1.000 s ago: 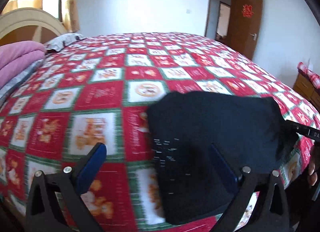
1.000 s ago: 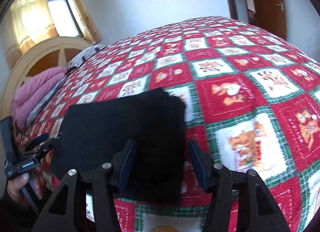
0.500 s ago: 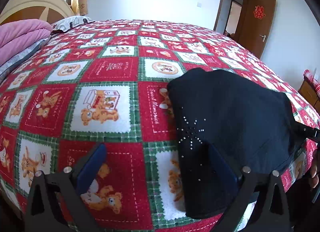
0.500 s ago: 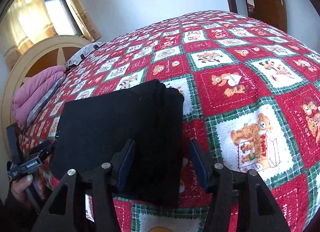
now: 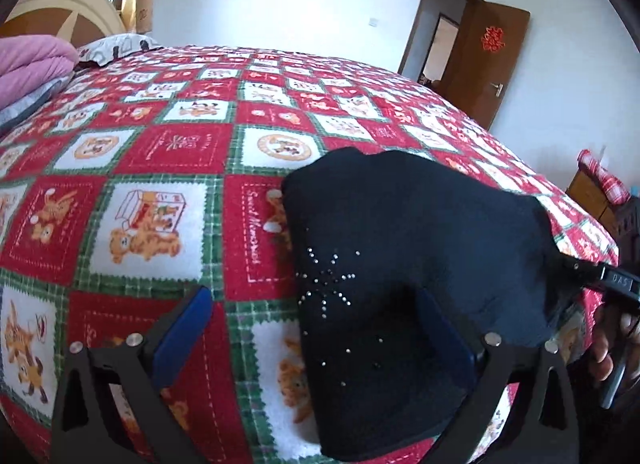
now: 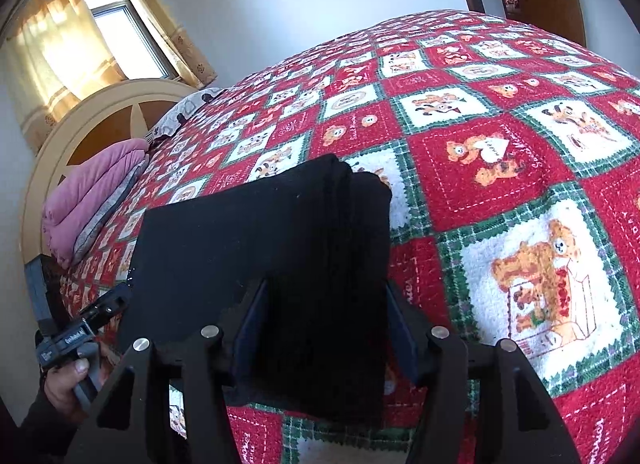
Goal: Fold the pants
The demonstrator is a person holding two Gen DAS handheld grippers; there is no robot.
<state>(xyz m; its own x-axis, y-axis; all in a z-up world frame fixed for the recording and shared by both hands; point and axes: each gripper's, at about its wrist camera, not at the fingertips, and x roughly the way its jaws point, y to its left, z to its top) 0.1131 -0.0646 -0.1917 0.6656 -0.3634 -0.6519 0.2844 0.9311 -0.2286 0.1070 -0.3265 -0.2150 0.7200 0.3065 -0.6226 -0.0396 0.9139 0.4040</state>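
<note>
Nearest, the left gripper has its blue-padded fingers spread wide, one over a folded black fabric pants bundle with small rhinestone studs. The right gripper has its fingers parted around the bundle's near edge; whether they touch it is unclear. The pants lie on a red, green and white teddy-bear patchwork bedspread. Farther off, a folded pink quilt lies by a curved cream headboard.

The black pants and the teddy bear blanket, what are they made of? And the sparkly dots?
The black pants look like a soft, matte knit, probably cotton or a stretchy blend: no shine, thick rounded folds. The sparkly dots seem to be small rhinestones or metal studs, glinting in a star pattern. The teddy bear blanket looks like fuzzy fleece or flannel, its surface nubby.
</note>
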